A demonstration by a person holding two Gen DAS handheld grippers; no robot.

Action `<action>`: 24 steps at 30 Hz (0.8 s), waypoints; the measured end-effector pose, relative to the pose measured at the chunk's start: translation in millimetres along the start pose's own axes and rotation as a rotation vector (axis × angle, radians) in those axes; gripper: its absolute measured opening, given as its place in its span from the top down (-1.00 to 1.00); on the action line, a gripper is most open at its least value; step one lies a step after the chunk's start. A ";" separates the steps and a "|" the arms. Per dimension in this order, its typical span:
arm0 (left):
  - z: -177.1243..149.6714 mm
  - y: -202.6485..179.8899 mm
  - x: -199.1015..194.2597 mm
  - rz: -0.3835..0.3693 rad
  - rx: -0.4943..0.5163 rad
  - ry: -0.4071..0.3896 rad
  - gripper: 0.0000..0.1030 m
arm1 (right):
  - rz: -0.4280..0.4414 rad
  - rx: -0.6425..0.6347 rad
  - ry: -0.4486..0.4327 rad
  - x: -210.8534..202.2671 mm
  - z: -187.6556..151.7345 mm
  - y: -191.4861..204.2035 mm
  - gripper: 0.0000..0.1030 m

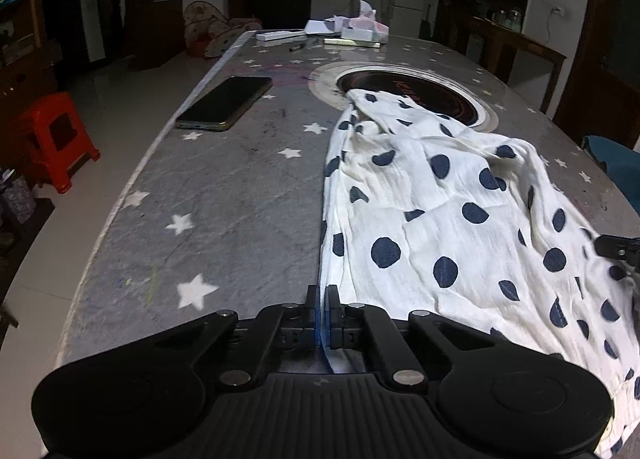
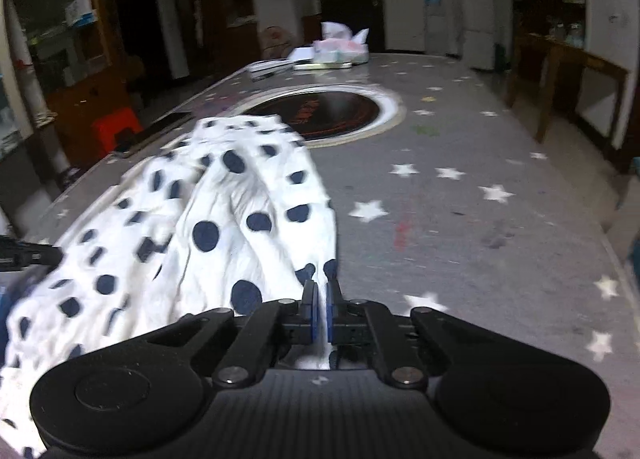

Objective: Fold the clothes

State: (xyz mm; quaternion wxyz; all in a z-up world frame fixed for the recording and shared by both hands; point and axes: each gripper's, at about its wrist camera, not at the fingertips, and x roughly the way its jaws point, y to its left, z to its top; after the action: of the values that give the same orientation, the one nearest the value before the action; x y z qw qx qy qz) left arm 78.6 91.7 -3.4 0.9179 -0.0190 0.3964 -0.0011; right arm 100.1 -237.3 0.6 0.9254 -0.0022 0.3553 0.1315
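The white dotted garment (image 1: 440,211) is stretched lengthwise straight ahead of both pairs of jaws, its far end lying on the dark round inset (image 1: 420,93). Its near left edge is pinched in the clamped left gripper (image 1: 321,293), its near right edge in the clamped right gripper (image 2: 321,291). A phone (image 1: 226,101) is seen ahead-left of the left jaws.

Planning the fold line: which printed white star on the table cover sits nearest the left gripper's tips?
The big white star just left of the left gripper; the other stars lie farther up the table cover.
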 end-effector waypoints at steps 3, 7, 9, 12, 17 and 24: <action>-5.3 5.8 -7.1 0.009 -0.009 0.002 0.96 | -0.052 0.001 -0.009 -10.6 -6.8 -8.3 0.94; -15.4 10.7 -18.3 0.006 -0.005 0.008 0.96 | -0.093 -0.019 -0.006 -25.9 -20.8 -13.1 0.94; -20.3 11.9 -23.2 0.002 0.004 0.012 0.97 | -0.110 -0.038 -0.001 -33.6 -29.2 -13.0 0.94; -27.8 12.2 -31.9 -0.009 0.018 0.021 0.97 | -0.106 -0.037 0.010 -48.1 -40.4 -12.2 0.94; -31.3 11.7 -36.8 -0.034 0.031 0.037 0.95 | -0.060 -0.026 0.047 -60.2 -44.7 -14.1 0.89; -23.2 8.6 -41.1 -0.034 0.049 0.023 0.43 | -0.001 -0.012 0.017 -71.7 -26.2 -23.3 0.75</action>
State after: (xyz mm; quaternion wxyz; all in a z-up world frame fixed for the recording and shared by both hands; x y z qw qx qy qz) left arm 33.4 100.2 10.3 0.9132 -0.0034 0.4066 -0.0267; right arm 37.4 -279.6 26.1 0.9224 -0.0092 0.3625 0.1332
